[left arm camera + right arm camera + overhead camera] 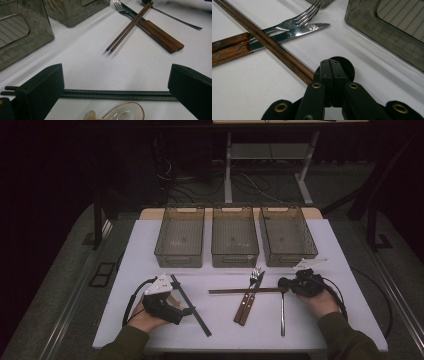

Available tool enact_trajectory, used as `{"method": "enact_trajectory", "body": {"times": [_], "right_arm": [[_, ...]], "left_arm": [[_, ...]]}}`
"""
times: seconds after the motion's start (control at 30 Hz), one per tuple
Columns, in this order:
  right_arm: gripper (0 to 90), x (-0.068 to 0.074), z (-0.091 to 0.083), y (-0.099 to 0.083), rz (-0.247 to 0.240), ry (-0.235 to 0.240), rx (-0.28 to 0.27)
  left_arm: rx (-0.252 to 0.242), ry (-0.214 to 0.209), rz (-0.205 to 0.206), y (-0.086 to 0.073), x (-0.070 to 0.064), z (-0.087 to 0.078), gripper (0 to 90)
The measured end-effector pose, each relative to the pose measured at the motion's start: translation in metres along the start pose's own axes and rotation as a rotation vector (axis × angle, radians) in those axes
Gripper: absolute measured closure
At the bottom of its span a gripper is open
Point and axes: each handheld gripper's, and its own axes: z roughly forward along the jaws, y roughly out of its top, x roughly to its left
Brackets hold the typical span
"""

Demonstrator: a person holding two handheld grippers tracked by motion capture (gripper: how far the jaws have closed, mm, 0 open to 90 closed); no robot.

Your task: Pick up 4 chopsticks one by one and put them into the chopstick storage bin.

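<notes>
Currently the right gripper (286, 282) sits with jaws pressed together, seemingly nothing between them, at the right end of the pair of brown wooden chopsticks (245, 291), whose long axis runs left-right across the white table (225, 330); the right hand is nearer. They lie across the wooden-handled fork (294, 21) and knife (294, 31), so lifting may drag these. Left gripper (115, 86), jaws spread wide, straddles the black chopsticks (117, 95) beside a clear glass spoon (125, 112). Three smoky plastic bins (235, 237) stand beyond; a slim metal spoon (282, 312) lies near.
</notes>
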Motion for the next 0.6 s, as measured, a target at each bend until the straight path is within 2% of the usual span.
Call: {"method": "enact_trajectory", "body": {"times": [0.6], "right_arm": [[89.4,0.0027,-0.0016,-0.0009,-0.022,0.002,0.027]], "left_arm": [[-0.001,0.000,0.000,0.0003,-0.0003,-0.0009,0.0]]}}
